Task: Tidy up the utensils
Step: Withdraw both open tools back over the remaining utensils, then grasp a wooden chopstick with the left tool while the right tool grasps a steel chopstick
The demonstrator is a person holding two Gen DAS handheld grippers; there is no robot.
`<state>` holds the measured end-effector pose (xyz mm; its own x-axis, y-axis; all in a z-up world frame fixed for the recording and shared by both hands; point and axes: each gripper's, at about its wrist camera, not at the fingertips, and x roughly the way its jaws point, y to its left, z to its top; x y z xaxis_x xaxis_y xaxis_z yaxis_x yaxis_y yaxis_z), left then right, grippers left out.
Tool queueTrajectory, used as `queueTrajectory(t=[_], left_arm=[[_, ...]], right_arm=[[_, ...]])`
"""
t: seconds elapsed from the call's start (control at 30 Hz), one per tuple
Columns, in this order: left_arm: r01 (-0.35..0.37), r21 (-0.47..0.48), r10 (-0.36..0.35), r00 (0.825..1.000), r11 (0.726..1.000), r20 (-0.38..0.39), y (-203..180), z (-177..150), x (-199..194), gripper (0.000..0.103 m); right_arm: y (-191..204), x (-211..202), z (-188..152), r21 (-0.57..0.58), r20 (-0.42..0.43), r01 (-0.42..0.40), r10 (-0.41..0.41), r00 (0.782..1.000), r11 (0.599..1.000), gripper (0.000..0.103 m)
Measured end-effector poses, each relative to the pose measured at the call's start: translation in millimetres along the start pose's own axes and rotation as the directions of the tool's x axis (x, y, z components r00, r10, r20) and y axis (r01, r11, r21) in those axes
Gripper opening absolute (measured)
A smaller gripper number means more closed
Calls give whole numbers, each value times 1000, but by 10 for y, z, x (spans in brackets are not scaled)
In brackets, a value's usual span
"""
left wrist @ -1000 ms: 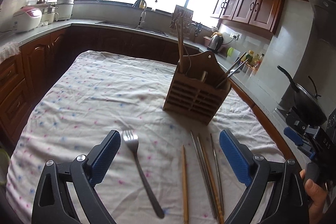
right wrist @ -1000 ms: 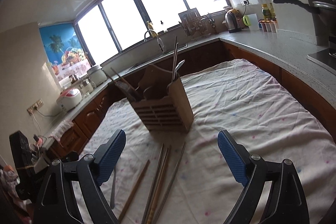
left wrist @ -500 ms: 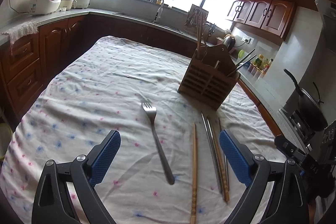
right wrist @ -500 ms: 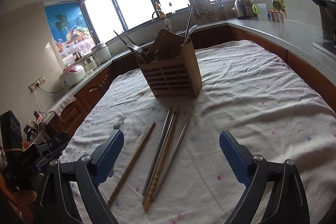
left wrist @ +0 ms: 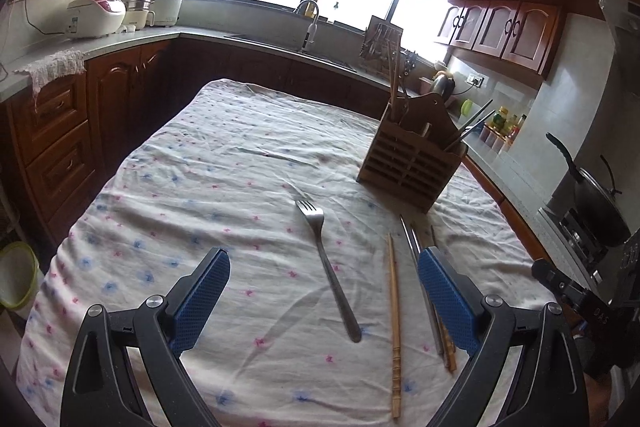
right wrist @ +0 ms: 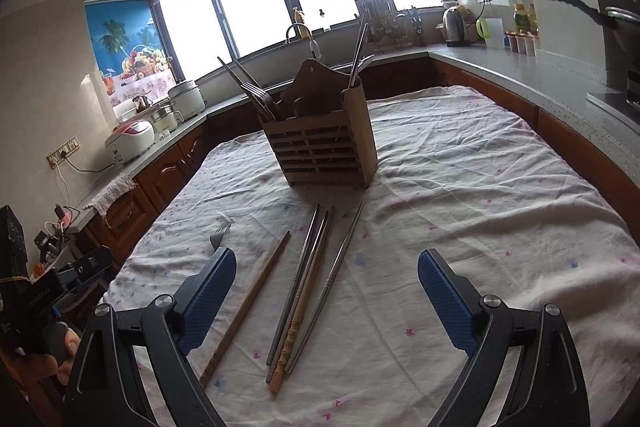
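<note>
A wooden slatted utensil holder (left wrist: 412,163) stands on the cloth-covered table and holds forks and chopsticks; it also shows in the right wrist view (right wrist: 326,147). A metal fork (left wrist: 326,267) lies flat on the cloth, between the fingers of my open, empty left gripper (left wrist: 324,301). A lone wooden chopstick (left wrist: 394,311) lies to its right. In the right wrist view, that wooden chopstick (right wrist: 250,301) and a bundle of metal and wooden chopsticks (right wrist: 308,287) lie ahead of my open, empty right gripper (right wrist: 326,301).
The white floral cloth (left wrist: 192,195) covers the table. Counters run round the room with rice cookers (left wrist: 96,17), a sink tap (left wrist: 310,23), a kettle (right wrist: 454,23) and a pan (left wrist: 600,207) on the stove. A green bin (left wrist: 16,279) stands at the floor left.
Both grippers have drawn back and tipped down, so the fork, the chopsticks and the holder sit farther ahead in view. Both stay open. Nothing on the table has moved.
</note>
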<state>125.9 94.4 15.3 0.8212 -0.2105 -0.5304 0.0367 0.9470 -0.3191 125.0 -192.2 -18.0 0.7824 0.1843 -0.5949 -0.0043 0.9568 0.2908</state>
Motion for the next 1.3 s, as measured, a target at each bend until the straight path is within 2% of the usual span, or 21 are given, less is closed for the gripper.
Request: queueTrajectory(t=[0.17,0.37,0.53,0.63,0.77,0.9,1.07,1.13,1.2,1.3], left_arm=[[-11,47,12,1000,999,-8,-77,-6,74,96],[2,114,5,998,993,-65,-282,25,236,95],[0,186,23,992,983,-123,-483,87,447,92],[22,208,13,986,978,-168,-578,111,600,84],[36,218,13,975,975,-223,-655,151,817,75],[61,222,1,964,973,-266,-716,198,1030,63],[98,232,-22,950,968,-311,-795,246,1294,59],[133,223,-50,938,966,-343,-819,265,1422,58],[149,217,-61,929,965,-366,-824,278,1540,51],[146,239,-45,923,960,-383,-849,295,1693,47]], right_arm=[[-46,52,2,6,-14,1,-1,1000,1000,94],[-153,172,43,32,-45,1,1,999,999,92],[-197,336,84,41,-87,9,-5,996,999,73],[-208,447,95,49,-113,9,-3,994,999,63],[-231,611,111,51,-151,9,-1,989,999,61],[-249,777,135,58,-185,13,-2,983,998,53],[-288,999,189,64,-217,20,-6,976,998,42],[-298,1114,220,62,-235,24,-9,972,998,35],[-316,1228,249,61,-252,25,-9,968,998,34],[-320,1380,285,54,-273,30,-14,962,998,30]])
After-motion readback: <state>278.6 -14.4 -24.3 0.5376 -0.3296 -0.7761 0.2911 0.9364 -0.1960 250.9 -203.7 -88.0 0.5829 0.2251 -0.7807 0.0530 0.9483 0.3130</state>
